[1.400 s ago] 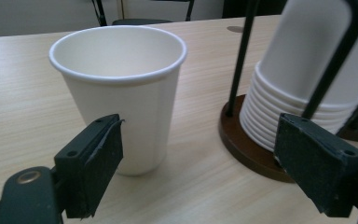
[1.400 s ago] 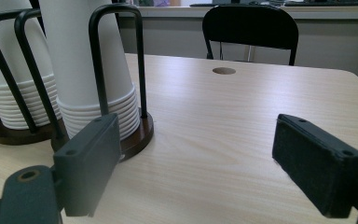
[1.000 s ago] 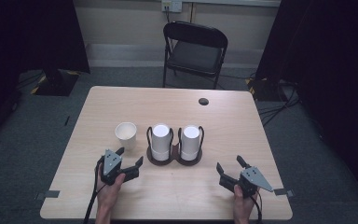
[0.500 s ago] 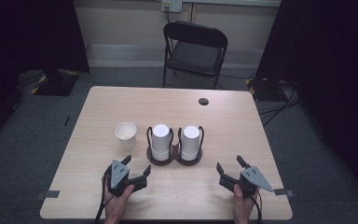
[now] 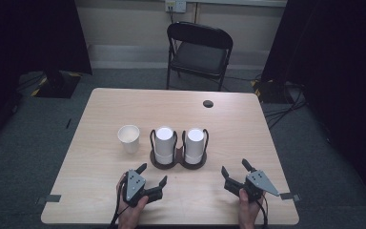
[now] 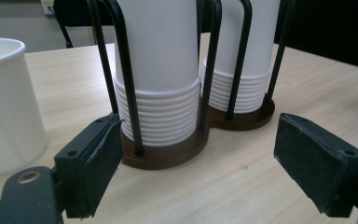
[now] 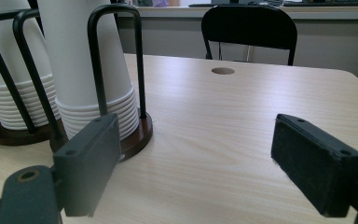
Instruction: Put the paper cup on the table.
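Spanning the middle of the scene, one wooden counter [image 5: 100, 114] carries one dark two-ring cup holder [image 5: 178, 162] with two stacks of white cups [image 5: 164, 143], and one single paper cup [image 5: 128, 138] just beside it toward the left edge. One black chair [image 5: 198, 52] stands beyond the far edge. Near the front edge, the left hand-held gripper [image 5: 152, 175], released with nothing between its jaws, has just been opening; the right hand-held gripper [image 5: 235, 169] rests released too.

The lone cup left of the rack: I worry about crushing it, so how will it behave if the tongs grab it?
The cup looks like thin paper, so probably light and easily dented. It stands upright, open and empty, so a sideways nudge would likely slide or tip it. Its plain wall may slip between the pads.
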Demonstrator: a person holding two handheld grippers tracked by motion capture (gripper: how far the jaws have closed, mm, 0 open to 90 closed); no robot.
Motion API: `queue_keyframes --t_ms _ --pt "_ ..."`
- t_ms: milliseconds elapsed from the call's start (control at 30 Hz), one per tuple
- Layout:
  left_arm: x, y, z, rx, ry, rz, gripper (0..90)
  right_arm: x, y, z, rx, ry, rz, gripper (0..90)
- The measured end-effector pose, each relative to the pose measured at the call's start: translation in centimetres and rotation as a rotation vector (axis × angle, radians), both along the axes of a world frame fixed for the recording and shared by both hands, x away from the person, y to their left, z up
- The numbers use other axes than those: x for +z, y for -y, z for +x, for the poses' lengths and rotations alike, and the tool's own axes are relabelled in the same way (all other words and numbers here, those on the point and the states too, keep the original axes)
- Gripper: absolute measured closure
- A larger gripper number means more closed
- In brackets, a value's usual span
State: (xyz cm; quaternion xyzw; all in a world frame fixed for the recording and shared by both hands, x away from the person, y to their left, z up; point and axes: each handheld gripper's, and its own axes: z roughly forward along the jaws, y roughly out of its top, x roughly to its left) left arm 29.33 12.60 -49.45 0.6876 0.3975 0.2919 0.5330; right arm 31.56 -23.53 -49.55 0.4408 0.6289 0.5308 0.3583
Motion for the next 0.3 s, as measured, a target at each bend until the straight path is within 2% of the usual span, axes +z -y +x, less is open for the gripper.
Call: queue_keyframes --t_ms 167,233,300 --pt "-0.12 0.02 0.01 0.045 0.021 -0.007 15.6 0.01 -0.02 0.06 -0.009 -0.007 0.0 15.3" --pt "-0.14 -0.22 0.14 0.05 0.011 -0.036 15.5 0.04 -0.05 0.23 -0.024 -0.026 0.003 15.4" --pt "-0.14 -0.32 0.23 0.053 0.005 -0.044 15.6 0.09 -0.13 0.54 -0.038 -0.056 -0.005 15.5"
